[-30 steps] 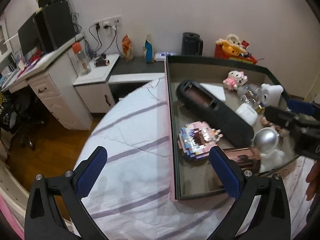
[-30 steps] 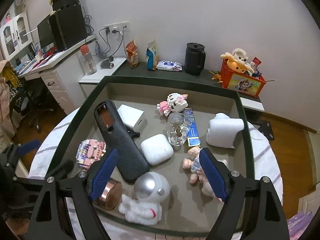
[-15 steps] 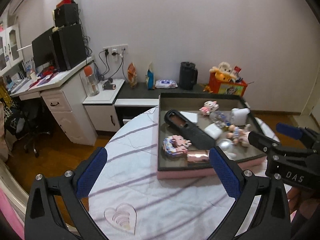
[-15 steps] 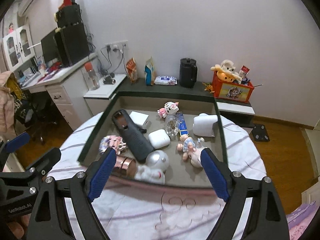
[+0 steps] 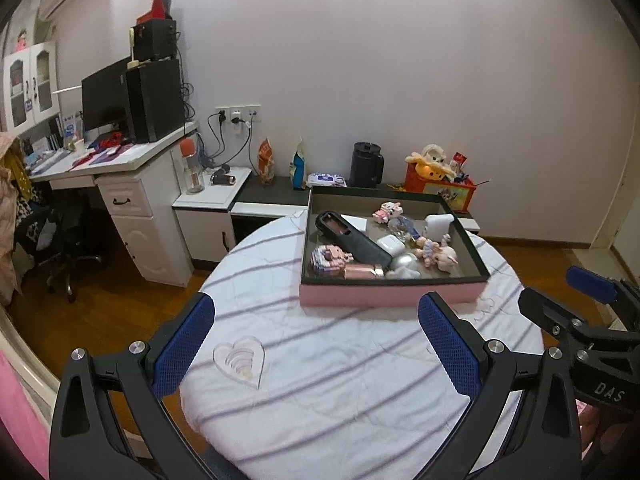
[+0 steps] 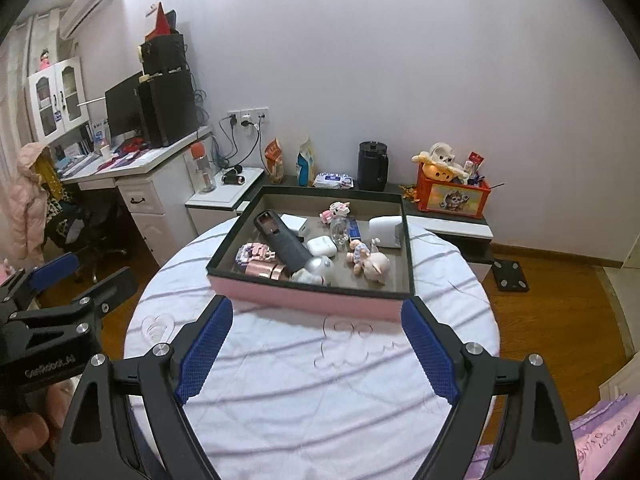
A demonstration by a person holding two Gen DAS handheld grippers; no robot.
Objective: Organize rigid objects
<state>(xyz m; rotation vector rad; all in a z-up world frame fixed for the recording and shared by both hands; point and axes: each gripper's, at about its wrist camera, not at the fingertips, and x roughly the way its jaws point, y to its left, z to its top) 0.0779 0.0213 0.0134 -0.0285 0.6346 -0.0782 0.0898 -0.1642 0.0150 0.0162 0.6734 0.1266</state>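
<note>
A pink-sided box [image 5: 388,295] [image 6: 320,298] with a dark rim sits on the far half of a round white striped table [image 5: 340,380] [image 6: 320,392]. Inside lie a long black case [image 5: 352,240] [image 6: 282,242], a white earbud case [image 6: 321,245], a pink block figure [image 5: 330,258], a copper tube [image 5: 362,271], a silver-headed astronaut [image 6: 316,270], a doll [image 6: 370,262] and other small toys. My left gripper [image 5: 316,336] is open and empty, held back from the box. My right gripper [image 6: 316,340] is open and empty, just in front of the box.
A clear heart-shaped piece [image 5: 240,358] lies on the near left of the table; a clear outline shape [image 6: 352,340] lies before the box. Behind stand a white desk [image 5: 132,184], a low cabinet with a black kettle [image 5: 366,166] and an orange toy box [image 6: 452,190].
Both grippers have pulled back and up from above the box; it now looks small and far. Both stay open and empty. The box contents have not moved.
</note>
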